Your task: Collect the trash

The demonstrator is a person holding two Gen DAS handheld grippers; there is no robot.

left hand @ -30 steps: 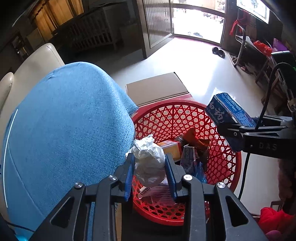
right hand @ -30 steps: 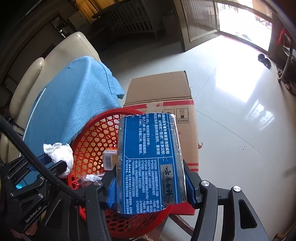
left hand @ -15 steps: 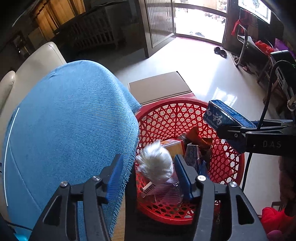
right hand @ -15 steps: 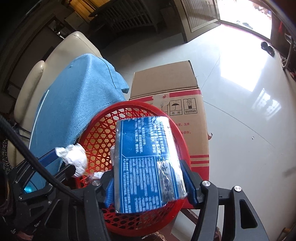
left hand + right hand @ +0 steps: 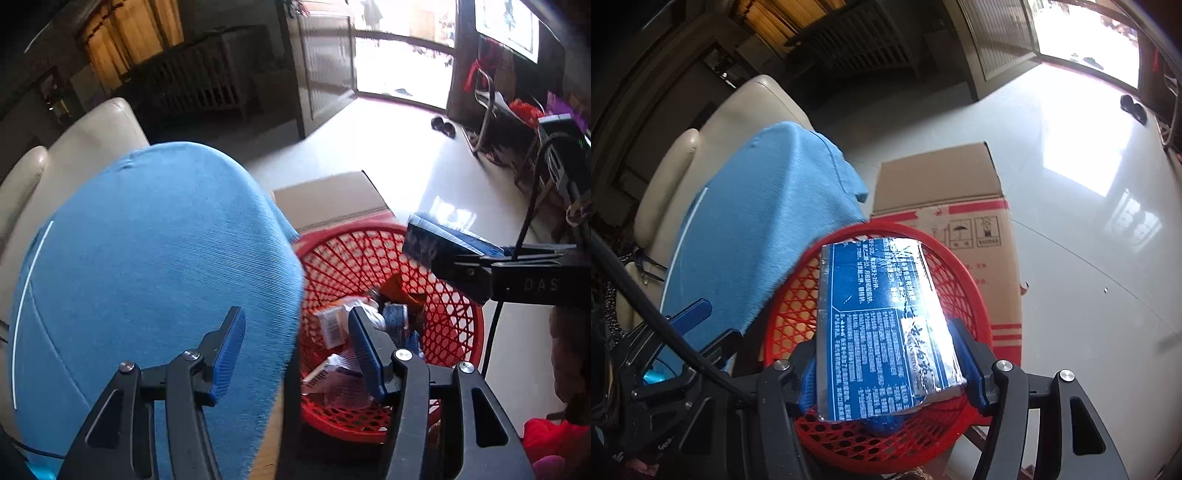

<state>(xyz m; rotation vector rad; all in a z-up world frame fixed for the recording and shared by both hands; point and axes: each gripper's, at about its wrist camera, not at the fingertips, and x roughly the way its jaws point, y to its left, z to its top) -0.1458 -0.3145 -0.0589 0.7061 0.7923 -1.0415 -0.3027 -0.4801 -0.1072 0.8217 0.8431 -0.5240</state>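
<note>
The left gripper (image 5: 295, 354) hangs released, its blue-padded jaws spread wide with nothing between them, above the near rim of the red basket (image 5: 461, 332). Inside the basket lie several pieces of trash: a small white and orange carton (image 5: 328, 325), a dark blue wrapper (image 5: 397, 317) and an orange-brown packet (image 5: 400, 291). The right gripper (image 5: 886, 365) is clenched on a blue box (image 5: 882, 325) printed with white text, holding it over the basket's open top. A blue cloth (image 5: 147, 277) covers the surface to the left of the basket, its frayed edge reaching the basket's rim. A cardboard box (image 5: 942, 199) stands on the pale floor just behind the basket, touching it as far as the views show.
</note>
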